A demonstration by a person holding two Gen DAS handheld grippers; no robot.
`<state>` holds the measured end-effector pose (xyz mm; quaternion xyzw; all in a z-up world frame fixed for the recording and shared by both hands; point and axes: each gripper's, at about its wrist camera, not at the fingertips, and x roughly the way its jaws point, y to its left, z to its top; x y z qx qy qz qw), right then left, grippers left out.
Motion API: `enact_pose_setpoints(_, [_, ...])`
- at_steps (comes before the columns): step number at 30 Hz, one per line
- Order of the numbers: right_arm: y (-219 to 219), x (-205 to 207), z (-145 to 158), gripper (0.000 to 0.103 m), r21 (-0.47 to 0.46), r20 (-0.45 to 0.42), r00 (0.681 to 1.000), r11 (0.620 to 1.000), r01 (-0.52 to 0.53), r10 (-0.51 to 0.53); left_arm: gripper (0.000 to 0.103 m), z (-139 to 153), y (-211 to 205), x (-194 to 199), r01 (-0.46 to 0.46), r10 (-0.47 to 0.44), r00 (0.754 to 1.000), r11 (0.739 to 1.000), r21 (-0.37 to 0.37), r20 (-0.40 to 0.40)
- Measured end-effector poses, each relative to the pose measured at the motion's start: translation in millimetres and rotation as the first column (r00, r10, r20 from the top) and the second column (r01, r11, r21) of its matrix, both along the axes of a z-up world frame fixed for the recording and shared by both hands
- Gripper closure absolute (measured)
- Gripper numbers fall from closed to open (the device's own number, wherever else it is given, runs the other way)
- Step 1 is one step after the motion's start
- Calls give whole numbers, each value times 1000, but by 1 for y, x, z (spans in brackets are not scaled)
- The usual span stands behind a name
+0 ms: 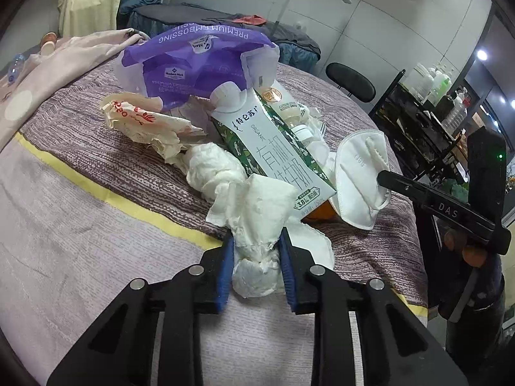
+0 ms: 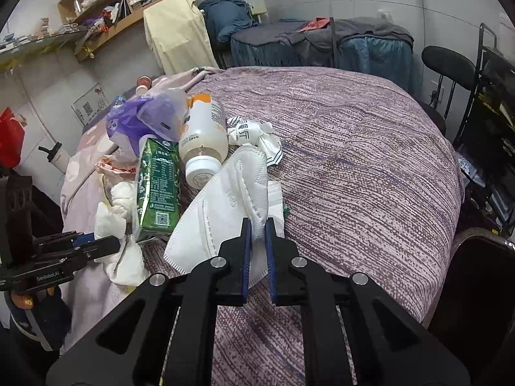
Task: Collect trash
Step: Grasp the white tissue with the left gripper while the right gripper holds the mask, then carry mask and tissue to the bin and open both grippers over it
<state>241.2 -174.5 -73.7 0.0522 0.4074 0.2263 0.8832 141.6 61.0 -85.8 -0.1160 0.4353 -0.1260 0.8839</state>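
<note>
Trash lies in a loose heap on a bed covered with a purple-striped spread. At the near edge of the heap is a crumpled white tissue, twisted into a soft rope and wrinkled all over; the left gripper is closed on its near end, the blue pads pressing the paper from both sides. To the right of the tissue lies a white folded mask, creased down the middle with stitched edges and an ear loop; the right gripper is pinched tight on the mask's raised centre fold, with almost no gap between its blue pads. Between tissue and mask sits a milk carton, white on its face with green leafy sides and printed characters, lying on its side with its capped top pointing far. Just beyond it a cream plastic bottle with a white cap and an orange-trimmed label lies on its side, its cap toward the near side. Farther left is a torn purple plastic wrapper with white lettering, gaping open. Left of the carton is a crumpled cream paper wrapper with red print. Right of the bottle, in the right wrist view, is a balled white wrapper with dark lines. A pink blanket is bunched at the far left.
</note>
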Motion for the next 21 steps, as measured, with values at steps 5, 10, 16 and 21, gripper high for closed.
enact_pose_setpoints(5, [-13,-25,15,94,53,65,997,998,38,-41,83,13,5,-19,-29,29,998,1000,-11,56])
enact_pose_setpoints(10, [-29,-51,32,94,89,134,988,993,71,-83,83,29,2,-34,-35,37,994,999,-27,102])
enact_pose_setpoints(16, [-68,-86,59,94,149,220,959,978,148,-179,83,48,-13,-46,6,1,987,999,-42,162])
enact_pose_setpoints(21, [-111,-111,67,94,169,246,931,957,234,-271,83,57,-44,-48,80,-71,978,996,-40,195])
